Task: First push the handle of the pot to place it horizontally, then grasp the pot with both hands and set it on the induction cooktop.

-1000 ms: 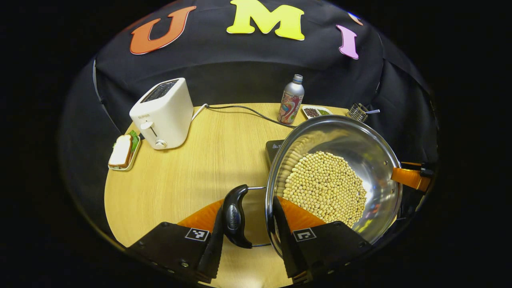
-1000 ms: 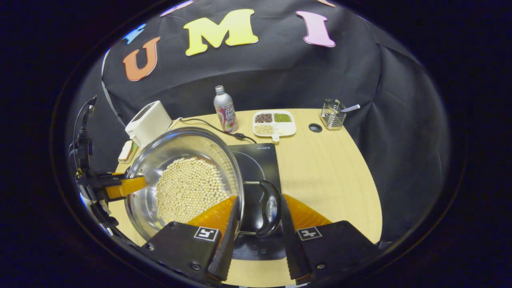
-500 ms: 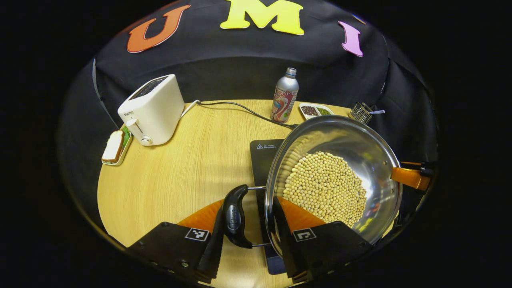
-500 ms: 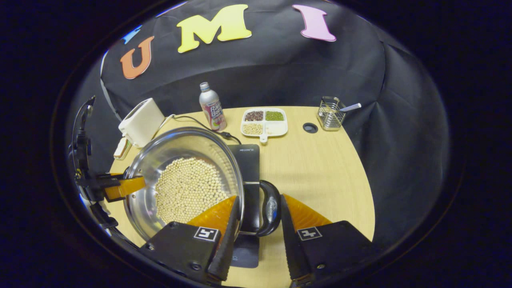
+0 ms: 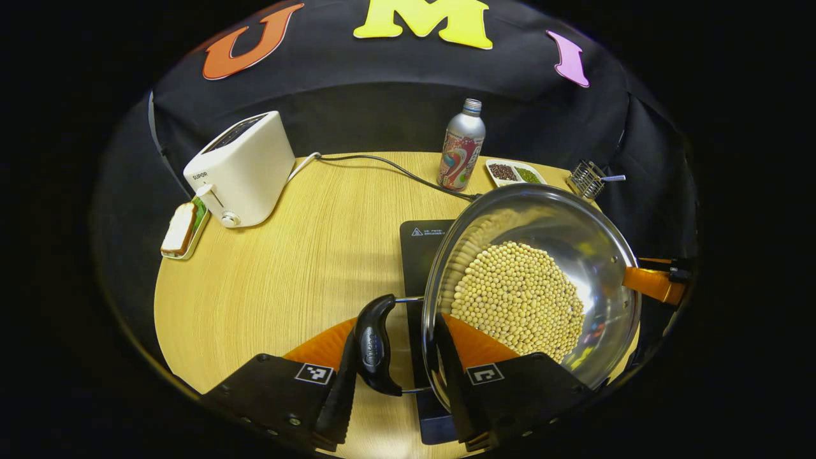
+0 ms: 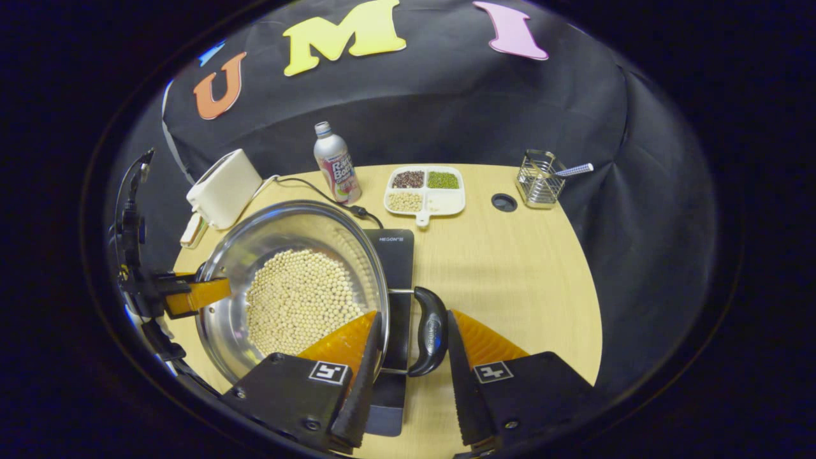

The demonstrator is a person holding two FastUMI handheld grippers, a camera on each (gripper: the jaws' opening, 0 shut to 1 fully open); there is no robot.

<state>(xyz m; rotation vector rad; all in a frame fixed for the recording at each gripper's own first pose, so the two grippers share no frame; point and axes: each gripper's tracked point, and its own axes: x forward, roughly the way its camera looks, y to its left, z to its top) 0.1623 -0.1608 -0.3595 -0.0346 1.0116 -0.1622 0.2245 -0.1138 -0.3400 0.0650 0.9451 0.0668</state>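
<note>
Left claw (image 5: 395,363): fingers straddle the pot's left side, one outside the black loop handle (image 5: 375,344), the other inside the pot wall. Whether both fingers press on the handle can't be told. In the right gripper view this claw (image 6: 191,296) shows at the pot's far rim.

Right claw (image 6: 408,363): same setup, mirrored. One finger inside the pot wall, one outside the black loop handle (image 6: 431,331); grip contact can't be confirmed. In the left gripper view this claw (image 5: 650,282) shows at the opposite rim.

Pot (image 5: 593,248): steel, wide, shallow, w/ a layer of pale beans (image 5: 516,296) in the bottom. Both loop handles lie level, sticking out sideways. Pot sits between the two claws, above the induction cooktop (image 6: 396,255), overlapping its left part as seen in the right gripper view. Contact w/ the cooktop can't be told.

Counter (image 6: 523,274): round, light wood.

- White toaster (image 5: 239,169) at back left, w/ a sandwich on a small tray (image 5: 182,229) beside it.
- Drink bottle (image 6: 336,164) at the back, near the cooktop's black cord (image 5: 389,169).
- Divided dish of grains (image 6: 424,189) to the right of the bottle.
- Wire holder (image 6: 539,180) at far right.
</note>
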